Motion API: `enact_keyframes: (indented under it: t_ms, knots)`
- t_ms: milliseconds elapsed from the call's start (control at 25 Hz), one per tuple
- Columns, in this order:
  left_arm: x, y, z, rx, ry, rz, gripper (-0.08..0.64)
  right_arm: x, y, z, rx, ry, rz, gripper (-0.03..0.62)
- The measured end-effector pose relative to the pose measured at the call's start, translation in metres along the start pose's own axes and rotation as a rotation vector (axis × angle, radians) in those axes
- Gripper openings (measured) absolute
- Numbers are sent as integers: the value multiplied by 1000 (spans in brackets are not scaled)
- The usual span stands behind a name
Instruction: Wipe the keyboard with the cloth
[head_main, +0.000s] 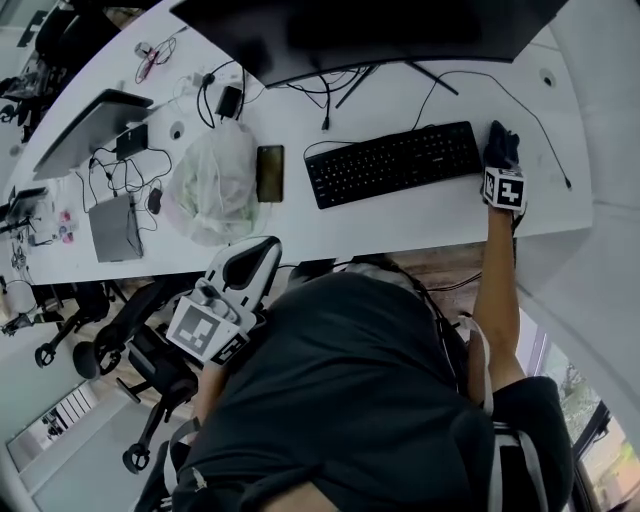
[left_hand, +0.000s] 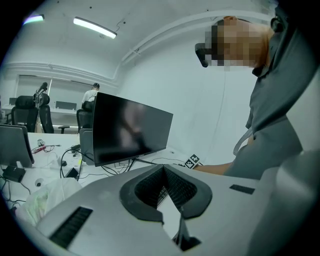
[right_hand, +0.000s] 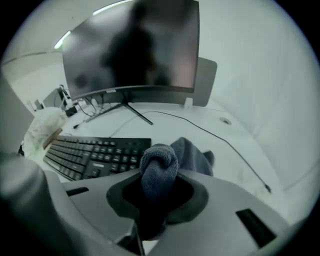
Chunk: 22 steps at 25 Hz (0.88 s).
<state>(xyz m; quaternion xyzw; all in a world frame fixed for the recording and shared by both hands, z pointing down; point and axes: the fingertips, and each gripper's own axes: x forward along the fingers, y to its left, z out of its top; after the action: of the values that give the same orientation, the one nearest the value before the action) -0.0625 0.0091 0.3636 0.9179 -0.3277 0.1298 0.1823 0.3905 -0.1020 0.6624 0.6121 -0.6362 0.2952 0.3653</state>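
Confirmed in right gripper view only: right gripper (right_hand: 158, 185) jaws clamped on bunched blue-grey terry cloth (right_hand: 159, 167). Located from head view just off right end of black keyboard (head_main: 393, 163), long axis running left-right across white tabletop (head_main: 420, 215). Found left gripper (left_hand: 163, 175) jaws together, empty. Noted translucent plastic bag (head_main: 212, 180), contents indistinct.

On the white curved desk (head_main: 420, 220) the black flat keyboard (head_main: 395, 162) lies before the dark wide monitor (head_main: 360, 30). The dark slab phone (head_main: 270, 172) sits just left of it, the crumpled clear plastic bag (head_main: 212, 185) left again — the bunched blue-grey cloth (head_main: 500, 143), in the right gripper (right_hand: 157, 195), is at the keyboard's right end.
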Motion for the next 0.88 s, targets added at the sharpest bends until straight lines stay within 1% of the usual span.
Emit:
enact_keyframes:
  t_ms: [40, 80, 120, 160, 200, 240, 280, 320, 360, 440, 520, 600, 640, 680, 720, 760, 800, 840, 880]
  knots:
    - [2, 0, 0, 0, -1, -6, 5, 0, 24, 3, -11, -24, 69, 64]
    - [4, -1, 1, 1, -1, -13, 5, 1, 61, 5, -44, -39, 172, 64]
    - [7, -2, 1, 2, 1, -21, 5, 1, 106, 3, -103, -41, 288, 64]
    - [10, -4, 2, 4, 4, -31, 5, 0, 153, -1, -182, -33, 401, 64]
    - [13, -6, 2, 8, 9, -41, 5, -2, 194, -7, -266, -20, 488, 64]
    - [16, -9, 2, 14, 14, -50, 5, -2, 220, -13, -335, -8, 533, 64]
    - [19, -11, 2, 19, 20, -56, 5, 0, 230, -16, -365, -1, 541, 64]
    - [21, -12, 2, 23, 24, -58, 5, 3, 227, -17, -351, 0, 532, 64]
    - [21, -12, 1, 23, 26, -55, 5, 6, 213, -16, -309, -1, 513, 64]
    - [19, -9, 0, 17, 26, -44, 5, 10, 164, -16, -229, 3, 440, 63]
    - [15, -5, 0, 15, 23, -35, 5, 9, 99, -18, -173, 26, 311, 61]
    - [12, -2, 0, 4, 14, -26, 5, 2, 42, -16, -127, 65, 156, 63]
    - [11, -1, 0, -4, 9, -24, 5, -2, 26, -13, -120, 81, 88, 63]
    - [11, 0, 0, -11, 5, -24, 5, -5, 22, -8, -130, 84, 50, 63]
    - [11, 1, -1, -15, 2, -26, 5, -7, 35, 0, -149, 68, 62, 63]
    - [12, 1, -1, -16, 0, -31, 5, -7, 66, 9, -171, 40, 131, 63]
    - [14, 0, -1, -15, -1, -37, 5, -7, 111, 15, -203, 18, 240, 63]
    - [16, -1, 0, -13, 0, -44, 5, -5, 164, 16, -260, 12, 358, 63]
    - [19, -2, 1, -10, 3, -51, 5, -3, 218, 11, -349, 21, 462, 63]
